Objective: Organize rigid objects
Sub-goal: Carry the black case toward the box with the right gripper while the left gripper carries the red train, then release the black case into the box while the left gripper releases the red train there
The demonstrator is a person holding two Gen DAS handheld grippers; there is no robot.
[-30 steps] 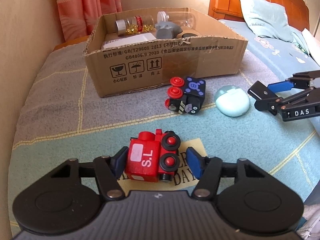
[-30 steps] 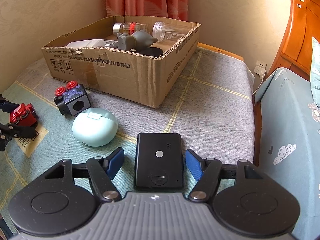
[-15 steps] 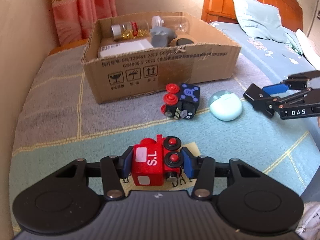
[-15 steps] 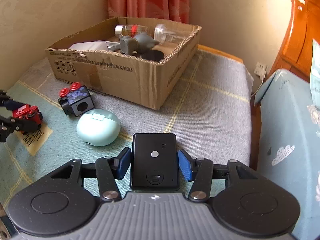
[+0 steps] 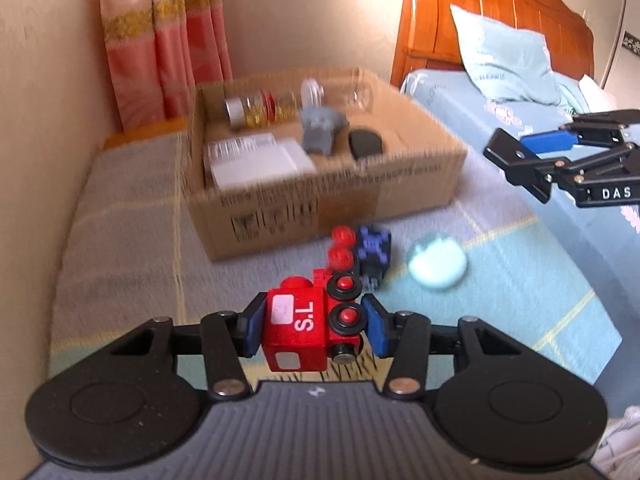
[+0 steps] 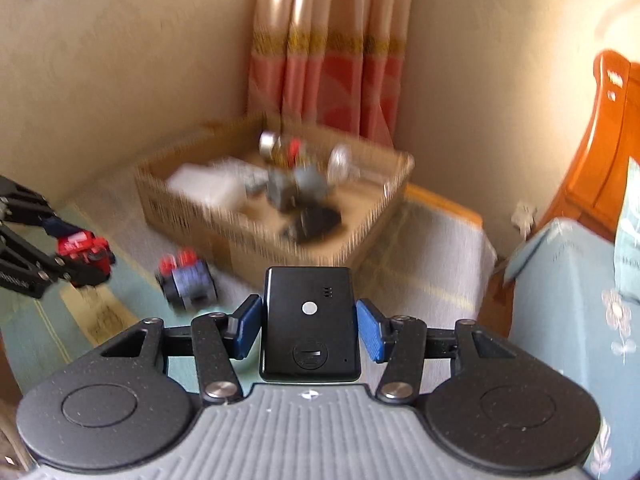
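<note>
My left gripper (image 5: 311, 330) is shut on a red toy train marked "S.L" (image 5: 304, 328) and holds it above the bed cover. My right gripper (image 6: 309, 326) is shut on a flat black device (image 6: 309, 320) and holds it in the air. Ahead stands an open cardboard box (image 5: 320, 196), also in the right wrist view (image 6: 256, 220). A black and blue toy block with red wheels (image 5: 362, 254) and a mint round case (image 5: 436, 266) lie in front of the box. The right gripper shows at the right in the left wrist view (image 5: 560, 160).
The box holds a glass jar (image 5: 256, 110), a white packet (image 5: 256, 160), a grey figure (image 5: 320, 132) and a dark lid (image 5: 364, 144). A wall runs along the left. A bed with a wooden headboard (image 5: 500, 28) stands to the right. Pink curtains (image 5: 164, 44) hang behind.
Both grippers closed on their objects and lifted them off the cover. The train and the black device now hang higher, and both views are blurred by motion toward the box.
</note>
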